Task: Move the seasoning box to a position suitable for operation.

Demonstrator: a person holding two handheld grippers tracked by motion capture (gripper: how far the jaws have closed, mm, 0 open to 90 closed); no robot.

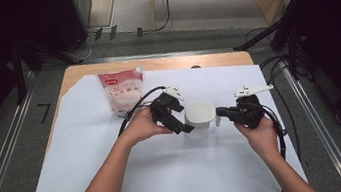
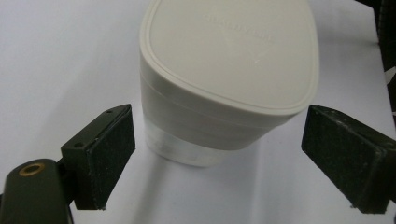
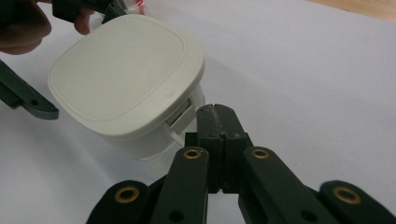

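Squarely between left gripper (image 2: 212, 163) jaws: container (image 2: 224, 74)

A cream-white lidded container (image 2: 224, 79) is seen between black jaw pads; a pink-and-white pouch (image 1: 122, 90) beyond.

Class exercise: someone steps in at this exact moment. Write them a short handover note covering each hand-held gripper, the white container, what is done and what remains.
Left hand-held gripper: open, jaws on either side of the white lidded container, not yet touching it.
Right hand-held gripper: shut, tips at the latch tab on the container's side.
Container: upright on the white sheet, lid on. A pink pouch stands farther back.
Done: both grippers positioned.
Left: probably close the left gripper to steady the container, then work the tab and lid.
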